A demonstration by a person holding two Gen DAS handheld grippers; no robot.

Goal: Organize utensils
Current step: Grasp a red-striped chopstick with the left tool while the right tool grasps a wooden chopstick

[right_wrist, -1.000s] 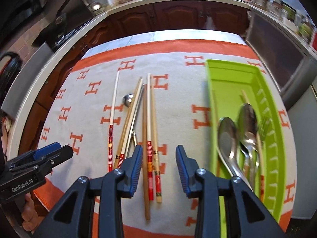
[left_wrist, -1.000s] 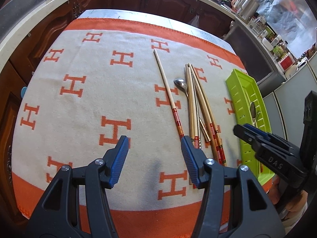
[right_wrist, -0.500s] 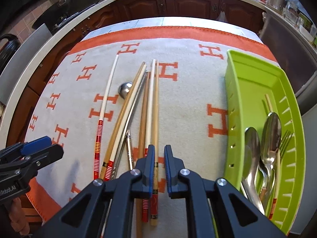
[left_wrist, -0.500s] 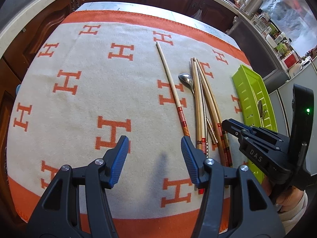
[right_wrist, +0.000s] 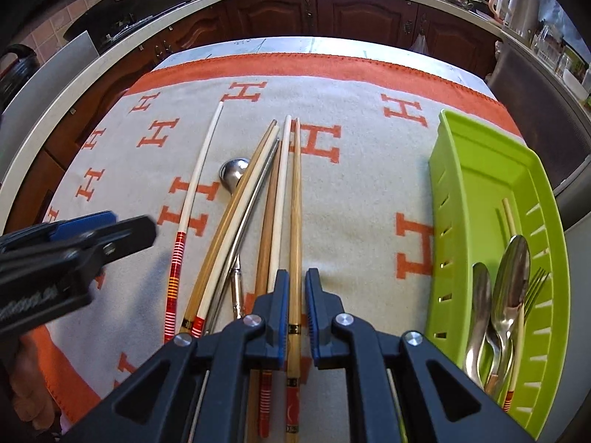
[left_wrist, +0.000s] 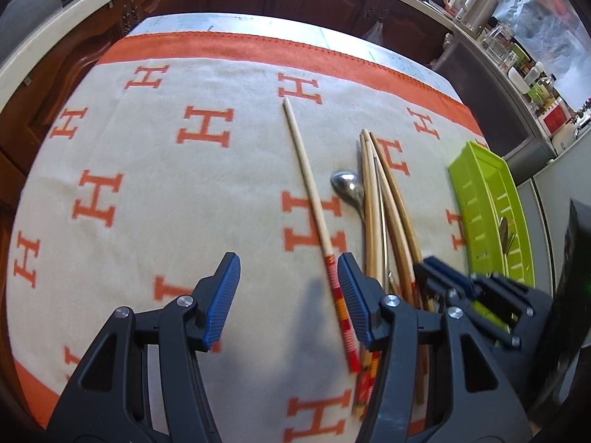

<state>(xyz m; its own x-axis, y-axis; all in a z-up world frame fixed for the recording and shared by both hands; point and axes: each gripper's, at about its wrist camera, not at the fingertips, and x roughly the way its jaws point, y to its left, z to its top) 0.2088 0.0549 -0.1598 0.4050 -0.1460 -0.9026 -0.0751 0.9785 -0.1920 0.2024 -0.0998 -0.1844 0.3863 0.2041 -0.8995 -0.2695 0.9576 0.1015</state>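
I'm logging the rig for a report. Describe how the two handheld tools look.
Both match: the left tool and right tool have black plastic frames with triangular cutouts, silver rivets and ribbed blue pads on their fingers. White lettering, blurred, marks the left tool's side.

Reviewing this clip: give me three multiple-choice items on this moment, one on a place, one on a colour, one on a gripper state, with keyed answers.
1. Where does the fork lie?
A. on the cloth
B. in the tray
C. in the left gripper

2. What colour is the tray?
A. lime green
B. orange
C. white

3. How is the right gripper?
A. wide open
B. shut on a spoon
C. shut on a chopstick

Answers:
1 B, the fork rests beside spoons inside the tray.
2 A, the tray walls are lime green.
3 C, the blue pads sit on either side of the chopstick.
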